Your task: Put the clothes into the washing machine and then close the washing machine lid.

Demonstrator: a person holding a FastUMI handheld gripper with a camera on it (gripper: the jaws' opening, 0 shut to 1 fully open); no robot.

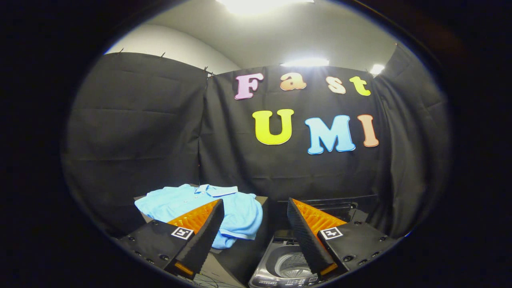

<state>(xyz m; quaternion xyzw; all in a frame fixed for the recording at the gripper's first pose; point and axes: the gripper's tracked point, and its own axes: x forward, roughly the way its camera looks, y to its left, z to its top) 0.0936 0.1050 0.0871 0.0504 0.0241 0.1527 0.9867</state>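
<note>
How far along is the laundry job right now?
Barely started. The washing machine lid already stands open, its drum visible below the gripper. Nothing is in hand: the fingers are spread apart and empty. The light blue polo shirt lies untouched on the surface beside the machine, just beyond one finger. Left to do: grasp the shirt, drop it into the drum, then close the lid.

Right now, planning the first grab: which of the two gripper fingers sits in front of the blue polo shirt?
The left finger; its tip overlaps the blue polo shirt. The right finger stands over the open washing machine. The gripper is open, holding nothing.
</note>
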